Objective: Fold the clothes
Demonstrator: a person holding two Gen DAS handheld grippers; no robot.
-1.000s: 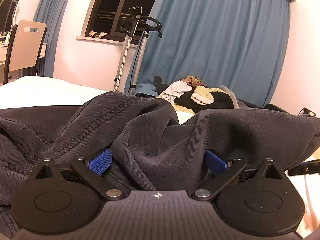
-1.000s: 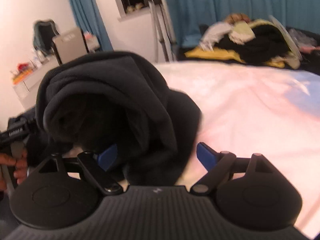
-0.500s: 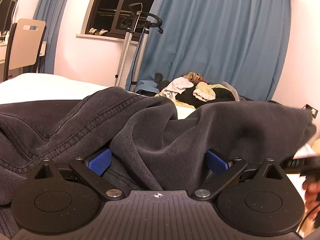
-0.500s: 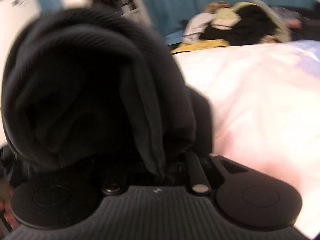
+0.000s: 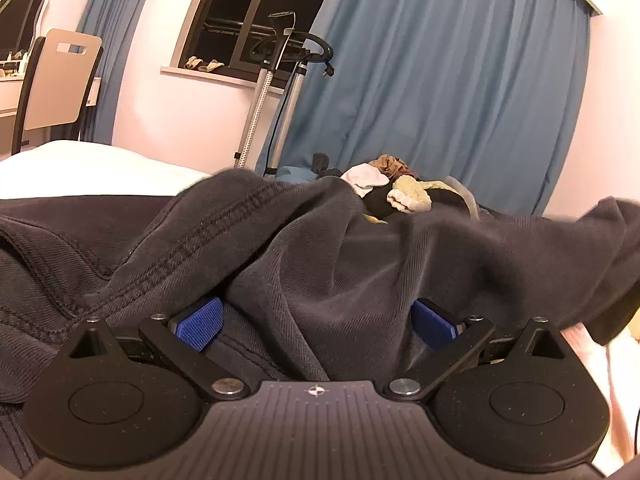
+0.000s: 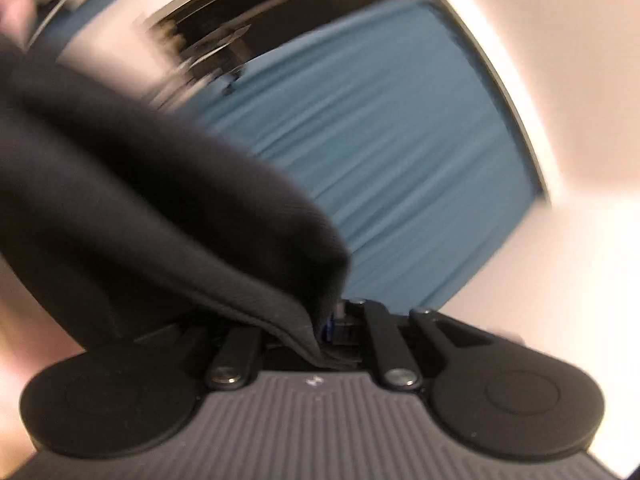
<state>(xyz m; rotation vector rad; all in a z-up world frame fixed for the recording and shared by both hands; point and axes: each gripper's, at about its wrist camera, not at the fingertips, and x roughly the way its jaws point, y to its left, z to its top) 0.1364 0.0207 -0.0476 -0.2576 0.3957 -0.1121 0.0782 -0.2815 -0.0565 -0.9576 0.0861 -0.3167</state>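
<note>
Left wrist view: I am keeping my left gripper [image 5: 316, 322] spread wide, its two blue ribbed pads [image 5: 199, 323] standing well apart with a fold of the dark charcoal twill garment [image 5: 340, 264] bulging between them but not pinched. The garment is lying heaped across the white bed [image 5: 92, 168], filling the foreground just ahead of the gripper, one stitched seam running diagonally over its left side. Beyond the garment, a pile of mixed clothes [image 5: 400, 194] is sitting at the far edge of the bed. Behind that pile, a long blue curtain [image 5: 440, 92] is hanging, and a metal garment steamer stand [image 5: 276, 92] is rising to the left of the curtain, below a dark window [image 5: 256, 16]. A pale wooden chair [image 5: 56, 80] is standing far left of the garment.

Right wrist view (blurred): I am clamping my right gripper [image 6: 326, 330] together on an edge of the garment [image 6: 160, 208], which is draping away to the left of the gripper, with the curtain [image 6: 380, 140] behind it.
</note>
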